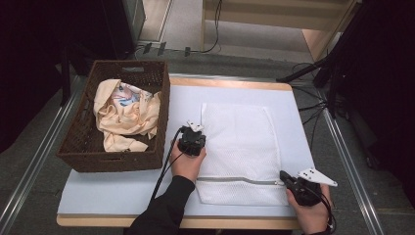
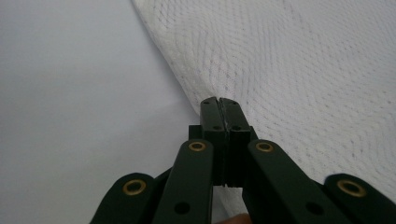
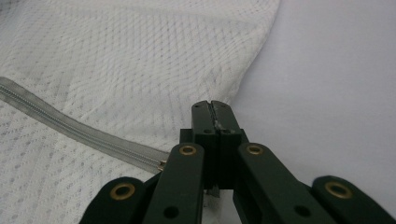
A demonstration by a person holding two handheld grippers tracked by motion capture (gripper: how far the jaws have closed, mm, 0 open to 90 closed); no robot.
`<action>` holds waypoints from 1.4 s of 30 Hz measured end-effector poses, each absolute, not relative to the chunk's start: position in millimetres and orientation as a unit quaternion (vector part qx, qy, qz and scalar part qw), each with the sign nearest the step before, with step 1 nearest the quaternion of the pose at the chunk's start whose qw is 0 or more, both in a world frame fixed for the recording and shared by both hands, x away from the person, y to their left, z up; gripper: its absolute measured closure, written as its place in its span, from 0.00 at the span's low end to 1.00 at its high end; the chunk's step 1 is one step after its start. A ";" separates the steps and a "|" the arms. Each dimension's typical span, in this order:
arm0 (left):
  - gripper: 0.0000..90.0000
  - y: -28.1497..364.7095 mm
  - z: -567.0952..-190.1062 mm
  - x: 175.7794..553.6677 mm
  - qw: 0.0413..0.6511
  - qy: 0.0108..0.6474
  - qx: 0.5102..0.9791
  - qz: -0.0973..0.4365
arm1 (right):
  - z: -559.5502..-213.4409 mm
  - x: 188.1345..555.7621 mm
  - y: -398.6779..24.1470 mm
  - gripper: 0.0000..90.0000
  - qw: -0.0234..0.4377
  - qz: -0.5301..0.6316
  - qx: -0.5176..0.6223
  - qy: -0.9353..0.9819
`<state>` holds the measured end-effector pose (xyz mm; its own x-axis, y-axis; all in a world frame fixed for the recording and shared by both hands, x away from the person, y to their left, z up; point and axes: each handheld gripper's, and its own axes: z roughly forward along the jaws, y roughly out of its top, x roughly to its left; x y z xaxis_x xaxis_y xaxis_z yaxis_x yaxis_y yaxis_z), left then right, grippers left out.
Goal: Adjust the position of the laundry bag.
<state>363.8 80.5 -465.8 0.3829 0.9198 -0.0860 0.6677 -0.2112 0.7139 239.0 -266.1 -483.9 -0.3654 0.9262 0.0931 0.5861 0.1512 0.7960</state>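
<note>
The step in hand is judged to be the opening of the white mesh laundry bag (image 1: pixel 240 147), which is laid flat on the white-covered table (image 1: pixel 112 191), so that laundry can be put into it.

Nearest the person, the right gripper (image 1: pixel 286 179) is held at the bag's right edge, at the end of the grey zipper (image 1: pixel 240 181) that runs across the bag's near part. In the right gripper view its jaws are seen pressed together, and a small metal piece, probably the zipper pull, is glimpsed below them; whether it is actually pinched cannot be told.

Farther in, the left gripper (image 1: pixel 194 128) is set at the bag's left edge. In the left gripper view its jaws are closed tight, their tips touching the mesh edge (image 2: pixel 205 95); whether cloth is caught between them cannot be made out.

For the next move, the bag is to be held steady on the left while the zipper is drawn across.

Beyond, at the table's left, peach-coloured crumpled clothing (image 1: pixel 125 115) is held in a dark brown woven basket (image 1: pixel 115 161).
</note>
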 end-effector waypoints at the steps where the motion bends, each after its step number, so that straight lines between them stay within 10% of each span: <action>1: 1.00 81.6 -465.7 363.4 0.344 0.527 0.755 0.184 | -483.9 239.0 -266.1 1.00 0.217 0.392 0.520 0.727; 42: 1.00 104.8 -466.8 358.9 0.279 0.550 0.743 0.260 | -482.8 243.6 -232.2 1.00 0.195 0.405 0.488 0.748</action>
<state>358.9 104.8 -466.8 0.2602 0.9623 0.0795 0.6725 -0.2397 0.7003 243.6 -232.2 -482.8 -0.4484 0.8877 0.1042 0.5724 0.1957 0.7963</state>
